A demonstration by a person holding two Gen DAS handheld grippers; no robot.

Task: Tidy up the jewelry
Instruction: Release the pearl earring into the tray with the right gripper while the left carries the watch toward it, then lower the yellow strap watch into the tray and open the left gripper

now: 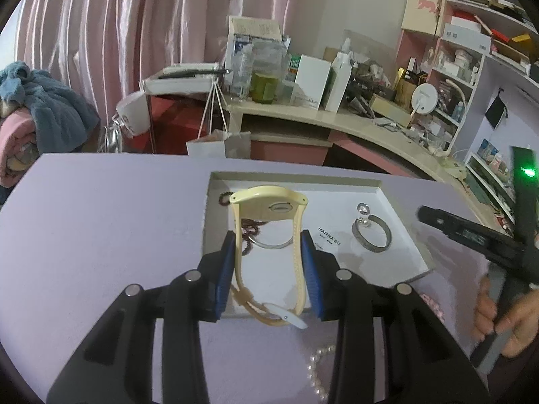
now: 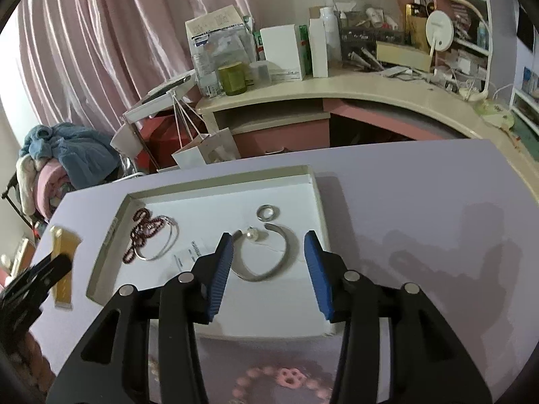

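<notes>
Left gripper [image 1: 267, 252]: jaws narrowed onto the cream watch [image 1: 269, 208], holding its strap on both sides above the white tray [image 1: 397, 202]. Right gripper [image 2: 267, 252]: jaws wide, holding nothing, over the silver cuff bangle [image 2: 266, 259]. Tray also holds a ring [image 2: 267, 211], what looks like a pearl [image 2: 252, 234], dark bead strand [image 2: 143, 232]. Pink bracelet [image 2: 289, 378] lies on the lilac surface [image 2: 421, 202].

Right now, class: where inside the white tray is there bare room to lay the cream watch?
Free: the tray's near strip, between the open silver bangle and the front wall. Crowded: the far left corner, holding the dark bead strand and a thin hoop.
</notes>
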